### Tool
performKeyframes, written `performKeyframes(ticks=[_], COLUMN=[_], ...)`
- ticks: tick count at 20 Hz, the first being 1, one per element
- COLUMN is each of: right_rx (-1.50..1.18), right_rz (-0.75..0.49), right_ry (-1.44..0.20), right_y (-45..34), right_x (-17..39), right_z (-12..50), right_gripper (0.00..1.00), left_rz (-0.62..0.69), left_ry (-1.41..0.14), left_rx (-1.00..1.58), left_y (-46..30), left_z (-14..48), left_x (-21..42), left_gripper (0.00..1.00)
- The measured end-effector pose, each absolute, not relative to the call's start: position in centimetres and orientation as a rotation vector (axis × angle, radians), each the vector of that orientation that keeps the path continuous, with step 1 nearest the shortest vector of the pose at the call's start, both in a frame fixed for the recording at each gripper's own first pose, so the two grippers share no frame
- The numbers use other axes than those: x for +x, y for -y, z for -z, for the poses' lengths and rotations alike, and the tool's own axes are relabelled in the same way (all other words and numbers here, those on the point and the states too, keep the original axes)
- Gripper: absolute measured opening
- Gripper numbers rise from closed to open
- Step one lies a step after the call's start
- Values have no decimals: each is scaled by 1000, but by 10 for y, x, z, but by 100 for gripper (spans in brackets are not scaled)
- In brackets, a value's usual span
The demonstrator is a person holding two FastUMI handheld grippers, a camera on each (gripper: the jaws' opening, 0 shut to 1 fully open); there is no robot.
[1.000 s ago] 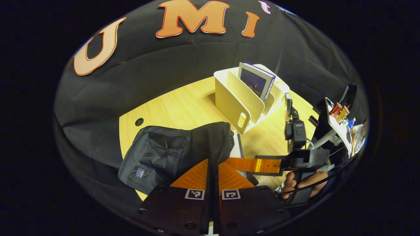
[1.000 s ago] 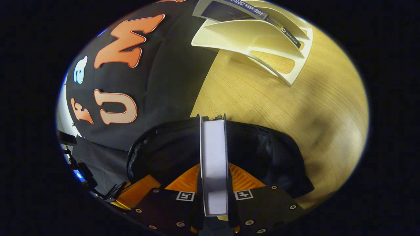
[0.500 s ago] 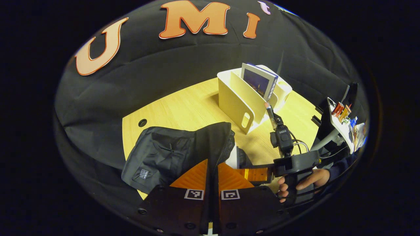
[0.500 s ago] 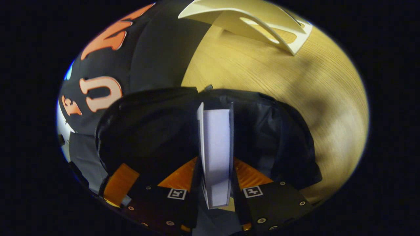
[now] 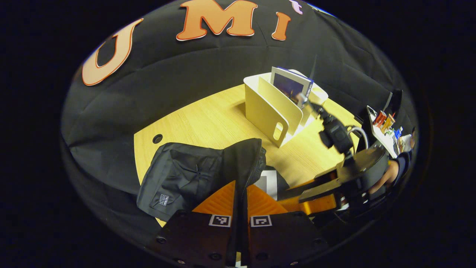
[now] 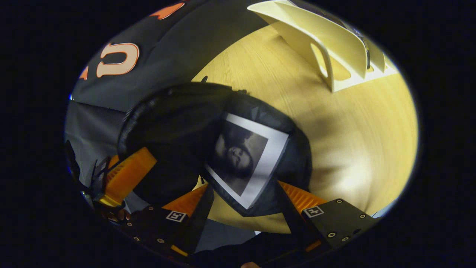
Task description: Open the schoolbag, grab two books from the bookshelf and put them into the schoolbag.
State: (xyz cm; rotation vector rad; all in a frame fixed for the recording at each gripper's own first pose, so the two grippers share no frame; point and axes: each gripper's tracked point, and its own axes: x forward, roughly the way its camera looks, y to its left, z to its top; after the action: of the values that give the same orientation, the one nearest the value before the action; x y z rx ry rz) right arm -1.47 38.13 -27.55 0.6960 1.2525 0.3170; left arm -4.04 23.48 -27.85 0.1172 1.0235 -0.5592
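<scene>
Schoolbag (image 5: 197,175), black, on wooden table (image 5: 208,119); left gripper (image 5: 241,193) pinches its zipper edge. Book (image 6: 245,160) lies in bag mouth between spread fingers of right gripper (image 6: 241,203), untouched. Second book (image 5: 290,85) upright in white bookshelf (image 5: 267,111).

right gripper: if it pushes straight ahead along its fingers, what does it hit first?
Most likely the book lying in the open mouth of the schoolbag: in the right gripper view it sits directly ahead of the right gripper, whose fingers stand apart on either side of it. Depth is unclear.
</scene>
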Motion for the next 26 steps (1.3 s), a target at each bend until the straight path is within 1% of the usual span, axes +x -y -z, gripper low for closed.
performKeyframes(ticks=[6,8,11,15,20,23,26], right_rx=[511,431,320,257,116,112,104], right_rz=[-246,-217,-222,-248,-242,-268,-270], right_ry=[-1205,-1165,-1125,-1110,-1129,-1147,-1192], right_y=[-285,-248,-208,-170,-119,-116,-114], right_x=[0,16,35,75,125,156,180], right_z=[232,212,181,152,136,125,134], right_gripper=[99,98,98,98,98,98,99], left_rz=[599,584,541,487,411,381,358], left_ry=[-1011,-1019,-1029,-1036,-1057,-1059,-1071], left_rx=[178,176,160,153,122,128,117], left_y=[-233,-234,-233,-235,-237,-239,-240], left_z=[277,278,275,274,273,271,274], left_x=[-45,-47,-49,-51,-53,-52,-50], left_gripper=[5,5,5,5,5,5,5])
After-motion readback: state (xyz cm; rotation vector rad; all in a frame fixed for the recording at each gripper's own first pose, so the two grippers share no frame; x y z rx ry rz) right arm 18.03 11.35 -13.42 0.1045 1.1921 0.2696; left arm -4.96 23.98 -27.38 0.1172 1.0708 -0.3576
